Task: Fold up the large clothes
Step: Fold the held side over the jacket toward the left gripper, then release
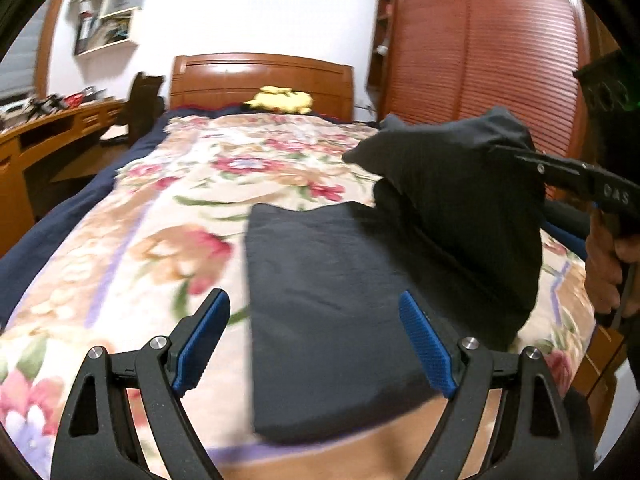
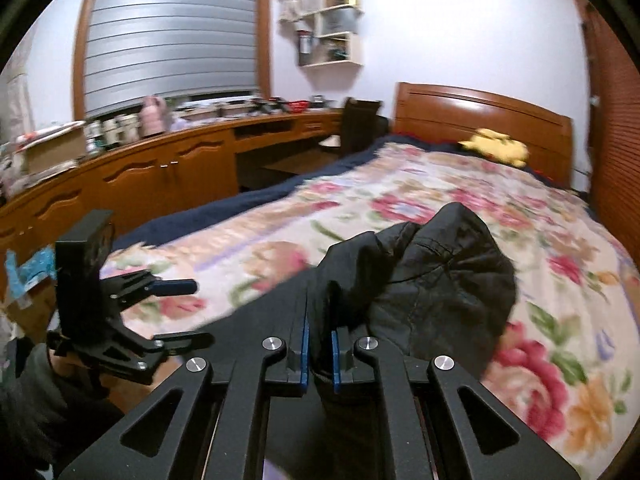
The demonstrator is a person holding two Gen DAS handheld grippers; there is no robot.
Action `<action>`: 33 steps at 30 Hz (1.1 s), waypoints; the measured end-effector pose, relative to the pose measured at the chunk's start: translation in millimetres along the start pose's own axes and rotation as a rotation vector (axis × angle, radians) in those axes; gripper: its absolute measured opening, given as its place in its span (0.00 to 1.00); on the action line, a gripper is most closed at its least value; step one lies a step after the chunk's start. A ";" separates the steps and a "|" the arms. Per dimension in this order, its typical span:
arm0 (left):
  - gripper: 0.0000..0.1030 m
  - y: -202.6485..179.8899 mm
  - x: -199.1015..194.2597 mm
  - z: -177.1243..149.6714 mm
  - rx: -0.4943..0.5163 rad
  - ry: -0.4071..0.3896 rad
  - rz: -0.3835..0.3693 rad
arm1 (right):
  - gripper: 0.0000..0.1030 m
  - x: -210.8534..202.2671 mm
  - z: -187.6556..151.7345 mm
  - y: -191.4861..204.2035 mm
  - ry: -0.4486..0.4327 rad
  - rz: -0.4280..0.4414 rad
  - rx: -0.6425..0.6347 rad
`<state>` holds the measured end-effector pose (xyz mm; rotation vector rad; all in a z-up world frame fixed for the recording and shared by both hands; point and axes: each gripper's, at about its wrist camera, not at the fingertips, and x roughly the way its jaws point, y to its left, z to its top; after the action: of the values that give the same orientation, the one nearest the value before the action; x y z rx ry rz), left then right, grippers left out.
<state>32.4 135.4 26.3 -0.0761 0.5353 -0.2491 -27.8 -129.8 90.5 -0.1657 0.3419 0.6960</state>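
Desk [image 1: 60, 124] and shelf [image 1: 110, 8] sit far off to the left of the left gripper [image 1: 316, 340], with a chair [image 1: 144, 100] tucked between the desk and the bed. That left gripper hangs released over the near end of the floral quilt [image 1: 160, 208], its blue pads [image 1: 204, 344] spread wide with nothing between them; the left pad is above bare quilt, the right one above dark cloth. Ahead of it, straight past the fingers, the garment [image 1: 332, 300] lies partly flat on the quilt as a dark slab running away toward the headboard [image 1: 262, 76], where a yellow plush [image 1: 282, 100] rests. To the right of the left gripper, the far part of the garment is lifted off the bed in a bunched hump, drawn up to the right gripper [image 1: 520, 154], which comes in from the right edge with a hand [image 1: 608, 264] on its grip. From the right wrist view, the right gripper [image 2: 320, 348] is clenched on a fold of that garment [image 2: 436, 280]: the cloth is pinched between its narrow blue pads [image 2: 305, 348] and billows out just beyond the fingertips, hiding the quilt [image 2: 540, 240] under it. Off to its left the left gripper [image 2: 180, 312] hovers beside the bed edge, and behind the bed on the right stand the red louvred doors [image 1: 480, 52].
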 end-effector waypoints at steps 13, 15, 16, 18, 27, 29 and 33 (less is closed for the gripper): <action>0.85 57.8 -1.7 -15.3 -0.130 -0.011 0.109 | 0.12 98.0 -21.0 -6.7 0.134 0.140 0.002; 0.85 56.6 -1.4 -15.2 -0.125 -0.012 0.107 | 0.20 92.2 -13.3 -11.4 0.130 0.141 0.008; 0.85 55.3 -3.6 -16.2 -0.121 -0.014 0.105 | 0.23 79.6 -12.7 -6.0 0.108 0.153 0.017; 0.85 50.3 -5.7 -16.5 -0.113 -0.019 0.098 | 0.50 69.1 -1.8 -2.9 0.052 0.149 0.019; 0.85 22.8 -22.8 -10.0 -0.067 -0.077 0.068 | 0.61 43.3 -15.8 -62.4 0.078 -0.091 0.001; 0.85 17.1 -27.1 -7.4 -0.062 -0.093 0.055 | 0.61 58.1 -33.8 -72.2 0.148 -0.115 0.010; 0.85 3.1 -32.3 -3.6 -0.044 -0.118 0.028 | 0.60 83.5 -59.5 -75.0 0.228 -0.056 0.047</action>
<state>4.3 146.5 38.8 -0.1255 0.4246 -0.2041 65.8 -152.2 7.5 -0.2092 0.5693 0.6147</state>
